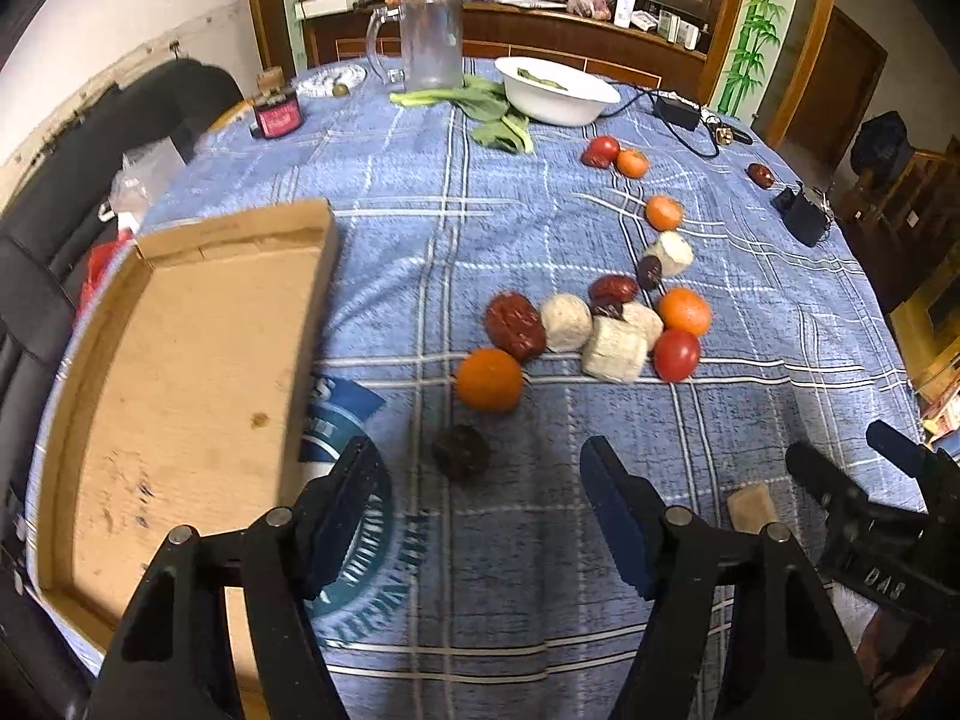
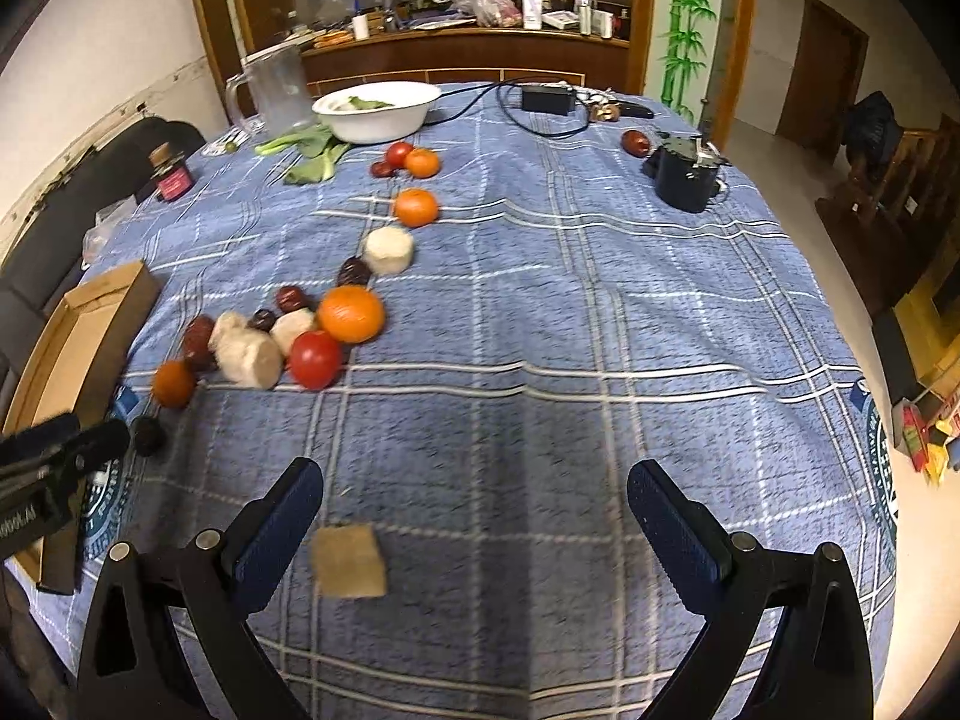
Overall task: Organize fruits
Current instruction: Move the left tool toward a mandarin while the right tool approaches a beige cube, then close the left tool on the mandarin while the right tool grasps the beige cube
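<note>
Here, dark fruit lies beyond the parted left tongs.

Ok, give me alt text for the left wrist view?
The left hand-held gripper hangs open over a blue plaid tablecloth, above a dark fruit. An empty cardboard tray lies left; oranges, tomatoes and dates cluster ahead.

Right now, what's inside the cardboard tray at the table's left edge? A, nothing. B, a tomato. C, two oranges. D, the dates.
A: the tray shows only bare cardboard, while the fruit all lies on the cloth beside it.
</note>
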Action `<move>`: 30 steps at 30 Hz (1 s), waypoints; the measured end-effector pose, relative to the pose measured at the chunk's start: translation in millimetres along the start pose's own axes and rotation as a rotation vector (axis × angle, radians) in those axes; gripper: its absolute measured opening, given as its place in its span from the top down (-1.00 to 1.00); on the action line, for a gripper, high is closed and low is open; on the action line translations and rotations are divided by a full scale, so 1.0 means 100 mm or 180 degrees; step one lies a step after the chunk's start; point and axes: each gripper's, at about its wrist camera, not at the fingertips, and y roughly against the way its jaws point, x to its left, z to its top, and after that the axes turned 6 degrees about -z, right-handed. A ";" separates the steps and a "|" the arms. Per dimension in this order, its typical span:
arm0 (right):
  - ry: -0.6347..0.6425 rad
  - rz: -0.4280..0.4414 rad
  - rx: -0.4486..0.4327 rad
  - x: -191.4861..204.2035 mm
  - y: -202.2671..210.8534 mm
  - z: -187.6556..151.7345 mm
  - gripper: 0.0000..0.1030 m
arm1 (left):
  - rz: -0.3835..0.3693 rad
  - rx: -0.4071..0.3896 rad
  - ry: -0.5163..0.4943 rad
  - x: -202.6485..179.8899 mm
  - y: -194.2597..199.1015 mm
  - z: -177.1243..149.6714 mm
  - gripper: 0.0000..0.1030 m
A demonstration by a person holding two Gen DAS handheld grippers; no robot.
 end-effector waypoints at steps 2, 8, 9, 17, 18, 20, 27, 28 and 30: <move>0.0038 0.0013 0.0001 0.07 0.01 -0.01 -0.99 | 0.0031 -0.0031 -0.0058 0.02 0.03 0.01 -0.36; 0.0066 0.0046 0.0035 0.26 -0.01 -0.04 -0.99 | 0.0149 -0.0065 -0.0226 0.09 0.05 0.02 -0.36; 0.0074 0.0046 0.0042 0.29 -0.01 -0.05 -0.99 | 0.0150 -0.0063 -0.0236 0.11 0.05 0.02 -0.36; 0.0132 0.0056 0.0092 0.49 -0.04 -0.12 -0.99 | 0.0164 -0.0031 -0.0274 0.24 0.00 -0.01 -0.36; 0.0131 0.0053 0.0097 0.50 -0.04 -0.12 -0.99 | 0.0155 -0.0021 -0.0274 0.26 -0.01 -0.01 -0.36; 0.0115 0.0046 0.0107 0.51 -0.05 -0.13 -0.99 | 0.0130 0.0000 -0.0268 0.29 -0.03 -0.02 -0.36; 0.0011 -0.0048 0.0106 0.38 -0.02 -0.21 -0.97 | -0.0118 0.0100 -0.0111 0.48 -0.14 0.00 -0.35; -0.0003 -0.0057 0.0106 0.35 -0.01 -0.23 -0.93 | -0.0169 0.0106 -0.0099 0.51 -0.15 0.01 -0.26; -0.0036 -0.0054 0.0118 0.30 0.00 -0.26 -0.88 | -0.0259 0.0120 -0.0108 0.53 -0.17 0.03 -0.13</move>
